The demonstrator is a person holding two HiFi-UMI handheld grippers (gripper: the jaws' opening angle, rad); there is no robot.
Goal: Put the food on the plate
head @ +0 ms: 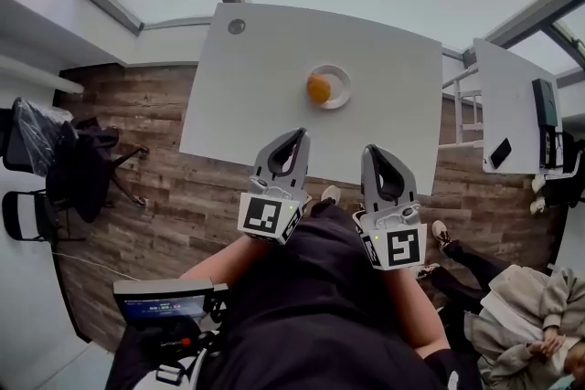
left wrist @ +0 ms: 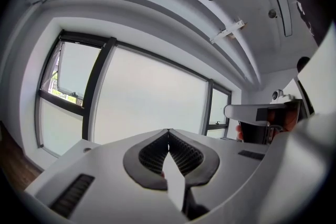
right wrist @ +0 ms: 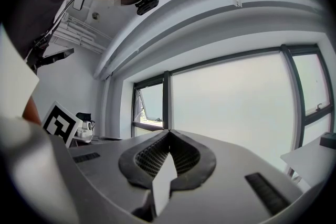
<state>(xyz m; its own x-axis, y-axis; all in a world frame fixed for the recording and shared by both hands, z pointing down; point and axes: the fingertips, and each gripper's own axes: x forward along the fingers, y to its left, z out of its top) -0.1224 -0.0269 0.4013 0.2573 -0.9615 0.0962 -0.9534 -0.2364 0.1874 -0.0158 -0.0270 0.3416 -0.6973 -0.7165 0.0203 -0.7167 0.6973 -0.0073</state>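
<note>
An orange round piece of food [head: 318, 89] lies on a small white plate [head: 341, 79] near the middle of the white table [head: 265, 96] in the head view. My left gripper [head: 298, 134] hangs over the table's near edge, well short of the plate, jaws shut and empty. My right gripper [head: 372, 151] is beside it, also shut on nothing. In the left gripper view the left gripper [left wrist: 168, 131] has its tips touching and points at the window. In the right gripper view the right gripper [right wrist: 169, 133] is closed the same way.
A second white table [head: 512, 105] with a phone [head: 500, 152] stands at the right. Black office chairs [head: 55, 164] are at the left on the wood floor. A seated person [head: 512, 315] is at the lower right. A handheld device [head: 164, 301] sits at the lower left.
</note>
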